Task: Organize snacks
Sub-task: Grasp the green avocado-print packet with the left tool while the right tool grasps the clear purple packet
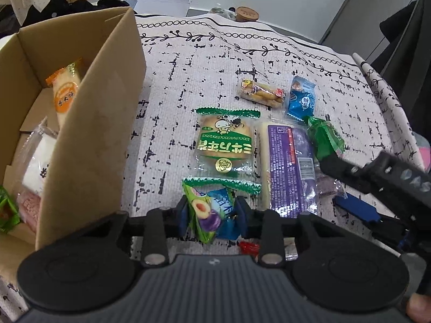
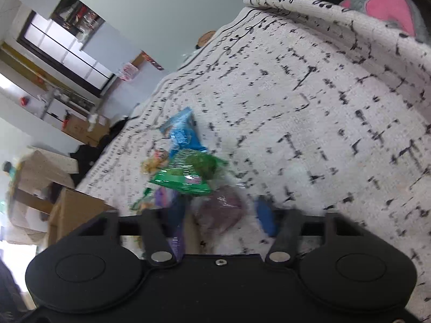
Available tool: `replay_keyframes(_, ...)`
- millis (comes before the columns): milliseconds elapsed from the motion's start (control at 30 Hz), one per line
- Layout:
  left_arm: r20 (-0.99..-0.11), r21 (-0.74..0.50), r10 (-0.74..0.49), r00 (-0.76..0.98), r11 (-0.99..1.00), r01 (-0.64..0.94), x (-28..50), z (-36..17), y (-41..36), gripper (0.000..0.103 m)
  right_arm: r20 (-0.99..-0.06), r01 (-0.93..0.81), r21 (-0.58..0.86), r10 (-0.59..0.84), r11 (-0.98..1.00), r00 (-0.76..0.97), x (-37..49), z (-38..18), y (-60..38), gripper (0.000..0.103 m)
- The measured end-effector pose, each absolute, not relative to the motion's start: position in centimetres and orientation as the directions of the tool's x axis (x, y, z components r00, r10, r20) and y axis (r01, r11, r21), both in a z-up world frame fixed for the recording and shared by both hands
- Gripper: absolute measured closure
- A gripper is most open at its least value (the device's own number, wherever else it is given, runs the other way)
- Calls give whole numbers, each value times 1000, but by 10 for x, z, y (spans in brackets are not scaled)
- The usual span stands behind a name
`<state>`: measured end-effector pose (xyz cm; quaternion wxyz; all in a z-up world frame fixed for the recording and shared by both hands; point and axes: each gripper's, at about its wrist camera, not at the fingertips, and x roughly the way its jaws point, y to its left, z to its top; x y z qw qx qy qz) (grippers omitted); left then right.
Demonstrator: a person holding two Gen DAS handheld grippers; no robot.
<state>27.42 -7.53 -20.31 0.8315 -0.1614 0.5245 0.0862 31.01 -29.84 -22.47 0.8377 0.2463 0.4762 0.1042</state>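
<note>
so the left tongs (image 1: 212, 215) are pinched shut on a plum candy (image 1: 204, 215), a small green and blue packet with a plum picture on it. the candy sits right between the two blue pads, low and close to the camera.

just past the left tongs lies a cow cake (image 1: 225, 140) in a clear wrap with green ends. to the right of that is a long purple bar (image 1: 292, 167). further out are a peanut packet (image 1: 261, 92) and a blue packet (image 1: 300, 99). all of them lie on the cloth (image 1: 188, 67), white with black marks.

to the left of the left tongs stands the box (image 1: 89, 123), brown card, its tall flap up. inside it are an orange packet (image 1: 64, 94) and some more snacks, so part of the job looks done.

the right tongs (image 2: 221, 215) come in from the right side. in the right wrist view the two blue pads stand wide apart, with a green packet (image 2: 188, 175) just ahead of them and a purple-brown wrapped snack (image 2: 221, 212) low between them. that view is blurry, so i cannot tell if a pad touches either one.

i think the step now is carrying the plum candy to the box. next the left tongs need to lift up over that tall flap, move left, and let go inside. the flap is close, so bumping it could tip the box.
</note>
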Motion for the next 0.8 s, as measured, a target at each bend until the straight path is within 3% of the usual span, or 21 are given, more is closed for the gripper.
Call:
replay_keyframes(233, -880, -209, -44, 473, 930, -303, 267, -187, -74, 70, -734, 49, 524, 422, 850, 531, 300, -217, -305, 86)
replay_keyframes(800, -807, -283, -61, 587, 913, -294, 244, -134, -54, 70, -670, 10, 536, 417, 844, 614, 263, -158, -307, 89)
